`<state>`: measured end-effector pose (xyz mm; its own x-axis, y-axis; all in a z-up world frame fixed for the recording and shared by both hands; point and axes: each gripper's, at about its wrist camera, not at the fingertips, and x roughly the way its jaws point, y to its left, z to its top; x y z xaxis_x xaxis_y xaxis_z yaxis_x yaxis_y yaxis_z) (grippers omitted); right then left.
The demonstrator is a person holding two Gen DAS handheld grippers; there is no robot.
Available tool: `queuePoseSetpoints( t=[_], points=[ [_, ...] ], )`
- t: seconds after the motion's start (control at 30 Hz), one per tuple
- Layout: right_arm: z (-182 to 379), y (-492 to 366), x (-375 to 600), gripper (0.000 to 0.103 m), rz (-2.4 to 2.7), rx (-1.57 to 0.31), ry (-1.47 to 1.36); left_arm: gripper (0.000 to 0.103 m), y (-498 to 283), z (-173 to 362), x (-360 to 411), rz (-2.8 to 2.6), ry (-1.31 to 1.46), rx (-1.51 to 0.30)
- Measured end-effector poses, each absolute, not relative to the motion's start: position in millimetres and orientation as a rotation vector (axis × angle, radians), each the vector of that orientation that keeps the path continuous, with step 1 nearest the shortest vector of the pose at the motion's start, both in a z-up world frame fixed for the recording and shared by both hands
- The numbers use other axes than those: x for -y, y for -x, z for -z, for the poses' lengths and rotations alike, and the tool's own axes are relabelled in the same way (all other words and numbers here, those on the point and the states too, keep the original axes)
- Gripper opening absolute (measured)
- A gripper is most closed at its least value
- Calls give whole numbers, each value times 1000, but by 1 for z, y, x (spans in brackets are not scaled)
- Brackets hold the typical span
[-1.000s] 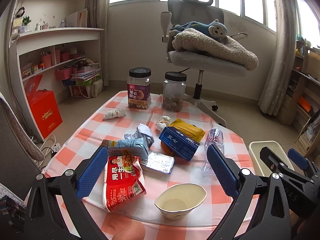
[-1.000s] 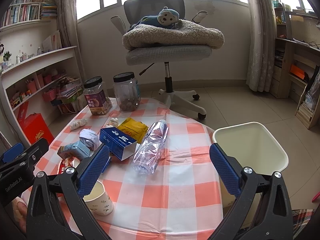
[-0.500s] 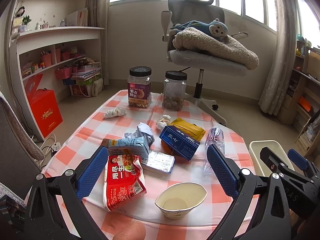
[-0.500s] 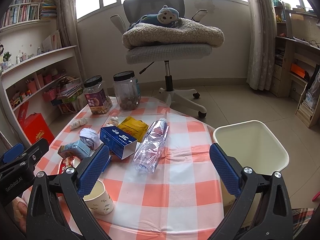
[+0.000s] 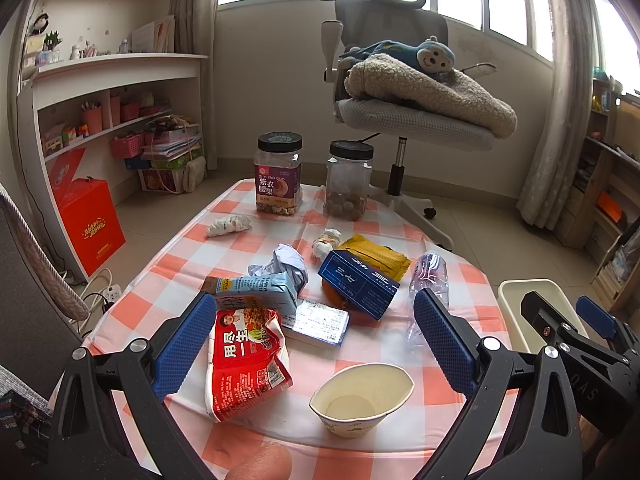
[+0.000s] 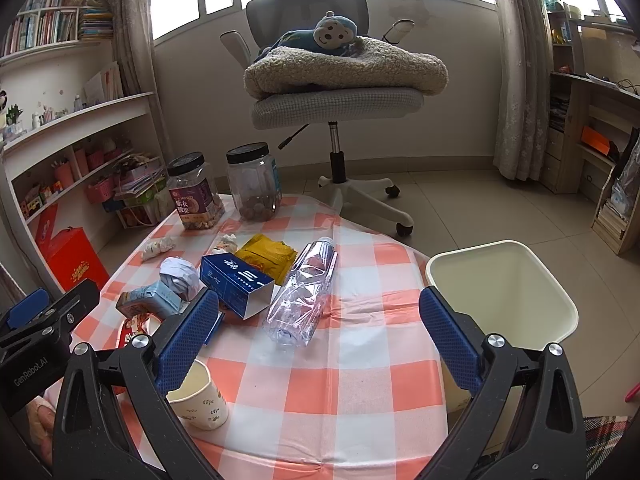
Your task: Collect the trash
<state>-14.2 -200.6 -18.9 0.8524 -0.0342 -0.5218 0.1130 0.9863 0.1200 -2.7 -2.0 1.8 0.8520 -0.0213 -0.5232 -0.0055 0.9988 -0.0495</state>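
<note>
Over a low desk (image 5: 188,264) draped in an orange-and-white check cloth, the left claw (image 5: 310,344) and the right claw (image 6: 316,338) are both hovering with jaws spread wide, gripping nothing. Trash is lying scattered across the cloth: a red snack wrapper (image 5: 244,358) is sitting just inside the left claw's left finger, with a dented paper cup (image 5: 362,398) at about 5 o'clock from it, near the desk's front edge. A light-blue carton (image 5: 256,290) is resting at the wrapper's 12 o'clock, a crumpled paper ball (image 5: 288,264) touching its far end. Toward the centre, a dark blue box (image 6: 236,282) is lying partly over a yellow packet (image 6: 268,258), and a crushed clear plastic bottle (image 6: 306,290) is stretching along the box's 3 o'clock side. Two black-lidded jars (image 5: 278,178) are standing upright at the far edge. Off the desk at 3 o'clock, a cream waste bin (image 6: 560,292) is sitting on the floor, mouth open, just beside the right claw's right finger.
</note>
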Motion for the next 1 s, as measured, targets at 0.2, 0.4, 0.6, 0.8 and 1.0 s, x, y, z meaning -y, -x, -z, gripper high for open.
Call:
queuePoseSetpoints(
  t=[0.2,0.4,0.6,0.8,1.0],
  points=[
    [19,14,201,96,80,-544,-152,96,3,-1,2,8,50,-551],
    [21,14,202,96,81,-549,-156,96,3,1,2,8,48,-553],
    [23,14,203,96,80,-552,-155,96,4,10,2,7,47,-558],
    [23,14,203,96,82,-548,-155,96,4,9,1,8,47,-558],
    [22,14,203,96,82,-551,-155,96,4,9,1,8,46,-559]
  ],
)
